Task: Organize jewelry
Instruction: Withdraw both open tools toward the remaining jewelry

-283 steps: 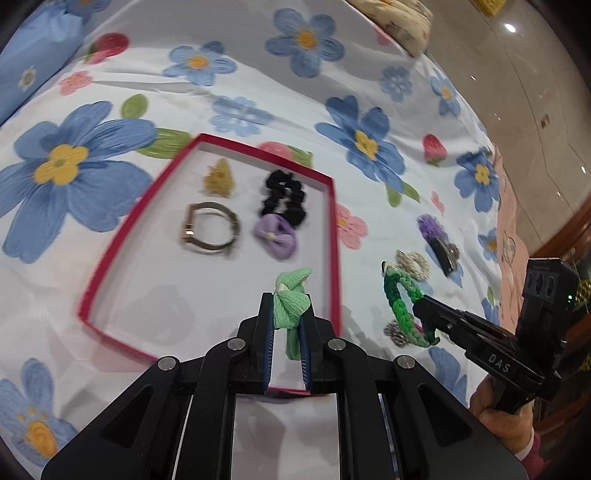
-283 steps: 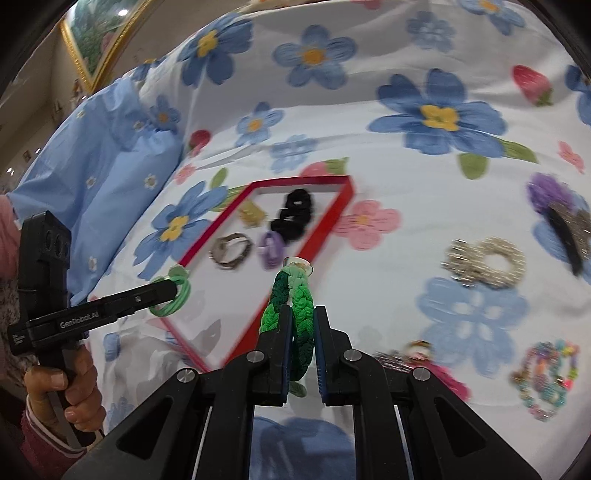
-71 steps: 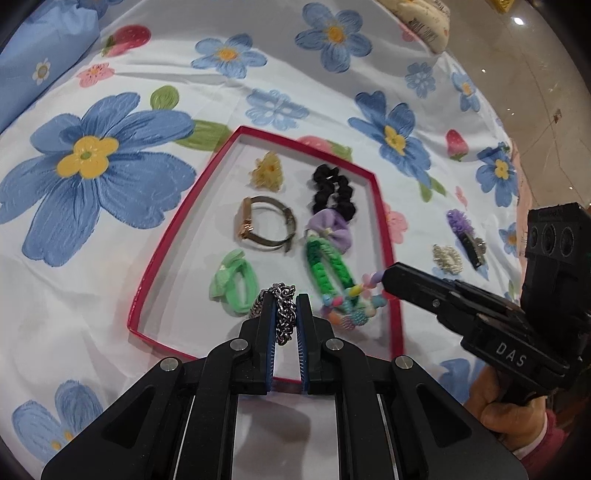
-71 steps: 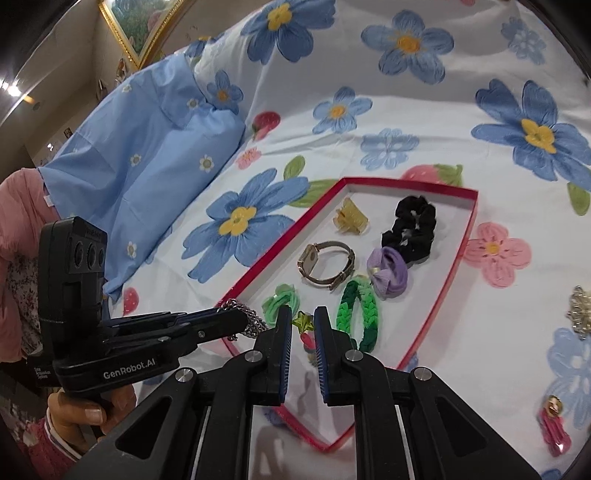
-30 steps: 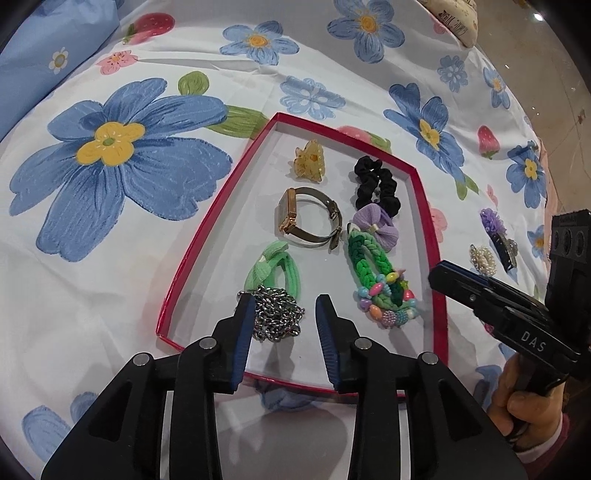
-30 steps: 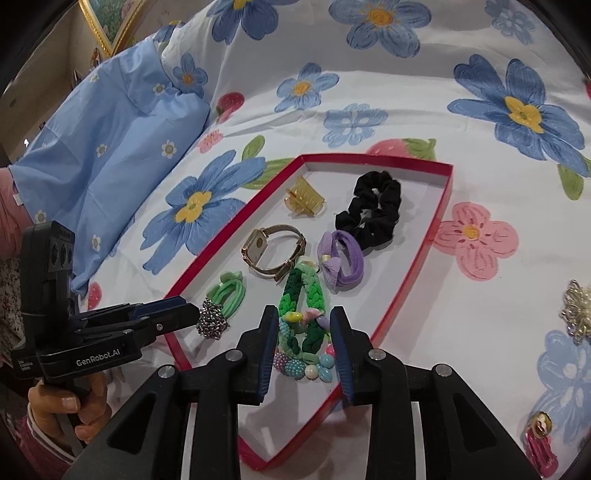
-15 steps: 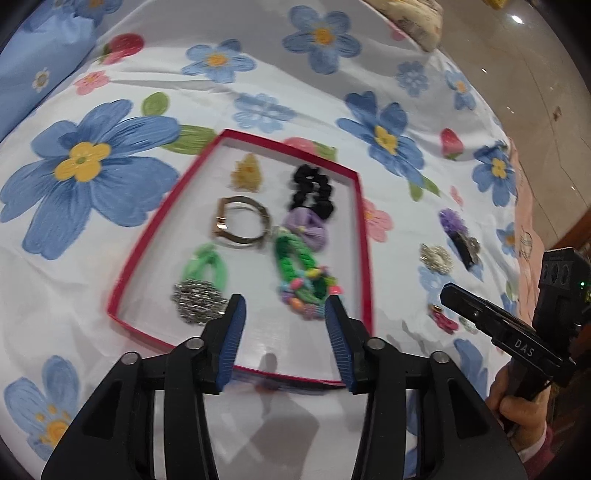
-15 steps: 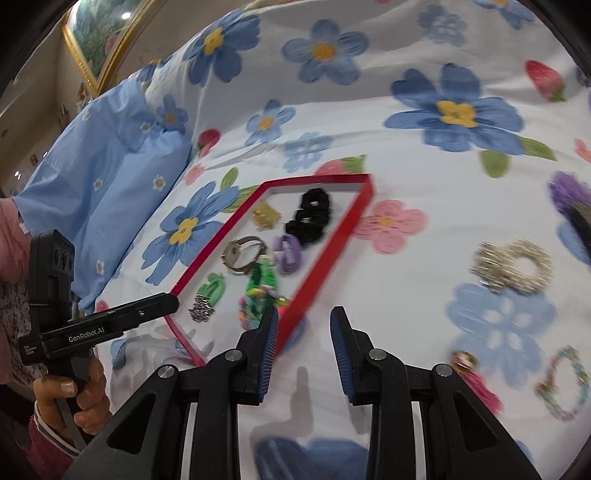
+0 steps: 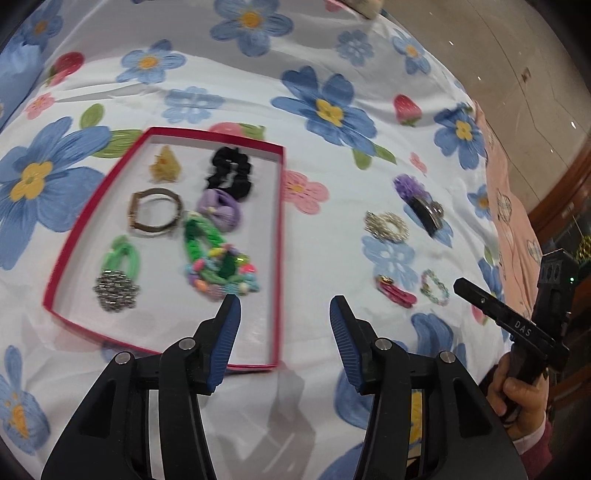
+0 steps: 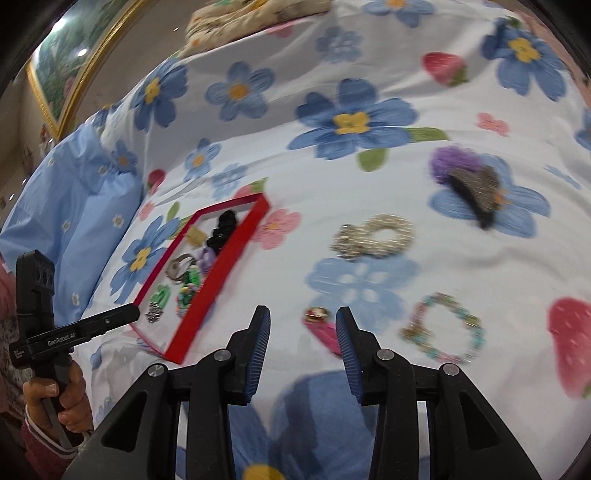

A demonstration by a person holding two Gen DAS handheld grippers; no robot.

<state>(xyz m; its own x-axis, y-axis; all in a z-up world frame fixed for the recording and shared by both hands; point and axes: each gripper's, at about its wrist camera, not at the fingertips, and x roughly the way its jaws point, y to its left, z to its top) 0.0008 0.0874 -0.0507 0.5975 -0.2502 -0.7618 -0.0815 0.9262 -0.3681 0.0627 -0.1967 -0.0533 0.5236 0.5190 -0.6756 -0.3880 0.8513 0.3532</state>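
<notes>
A red-rimmed box (image 9: 280, 229) (image 10: 221, 280) lies on the flowered bedspread and holds several pieces: a silver chain (image 9: 115, 291), a green hair tie (image 9: 123, 256), a watch (image 9: 155, 216), a beaded bracelet (image 9: 221, 273). My left gripper (image 9: 284, 310) hovers over the box's near right corner, its jaws opening and empty. My right gripper (image 10: 303, 325) hangs over a pink clip (image 10: 323, 326) on the spread, jaws opening, the clip below the gap and untouched. Loose to the right lie a pearl ring (image 10: 373, 236), a pastel bead bracelet (image 10: 443, 328) and a purple-and-black hair clip (image 10: 469, 181).
A light-blue pillow (image 10: 70, 206) lies left of the box. A patterned cushion (image 10: 255, 14) sits at the far edge of the bed. The bed drops to a shiny floor (image 9: 517, 66) on the right. A person's hand (image 9: 517, 395) holds each gripper's handle.
Both grippers have drawn back from the box and swung right, leaving the silver chain and the beaded bracelet in it. Their jaws stand wider than a second ago.
</notes>
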